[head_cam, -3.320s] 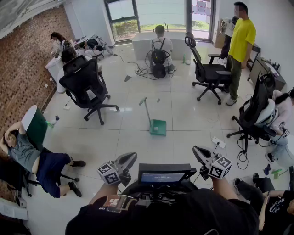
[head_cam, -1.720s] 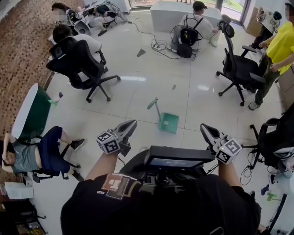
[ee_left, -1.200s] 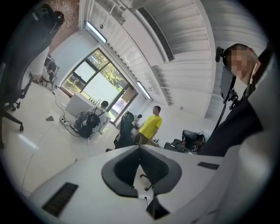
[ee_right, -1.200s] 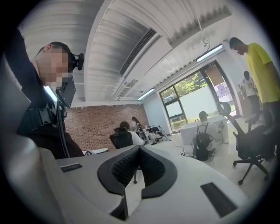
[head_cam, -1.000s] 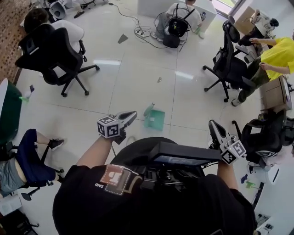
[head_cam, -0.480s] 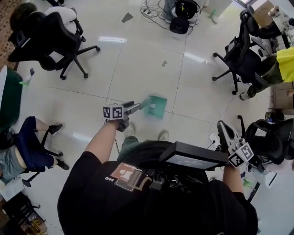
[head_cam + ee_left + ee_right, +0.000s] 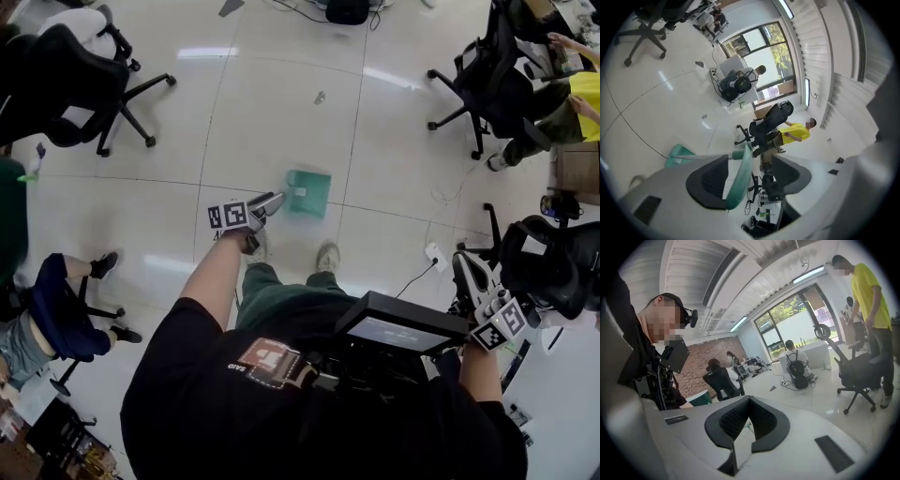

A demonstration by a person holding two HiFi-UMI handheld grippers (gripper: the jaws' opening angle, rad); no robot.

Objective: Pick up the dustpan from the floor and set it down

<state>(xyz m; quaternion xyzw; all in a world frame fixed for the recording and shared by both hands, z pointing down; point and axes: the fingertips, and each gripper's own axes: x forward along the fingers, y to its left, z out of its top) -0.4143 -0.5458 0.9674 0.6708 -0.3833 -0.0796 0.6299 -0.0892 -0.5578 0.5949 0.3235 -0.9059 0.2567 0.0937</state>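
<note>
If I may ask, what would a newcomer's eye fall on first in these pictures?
The green dustpan on the pale floor, just ahead of the person's shoes, stands out first. The left gripper is at its long handle; its jaws have just been opening, and the handle lies between them, unclamped. Black office chairs ring the open floor.

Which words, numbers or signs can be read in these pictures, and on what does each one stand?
"SAID", small and turned, not certain: on the black shirt, beside its orange patch.
Screen worn at the chest: pale lines, too blurred to read.
Marker cubes on the left hand-held gripper and the right hand-held gripper: square patterns only, no letters.
</note>
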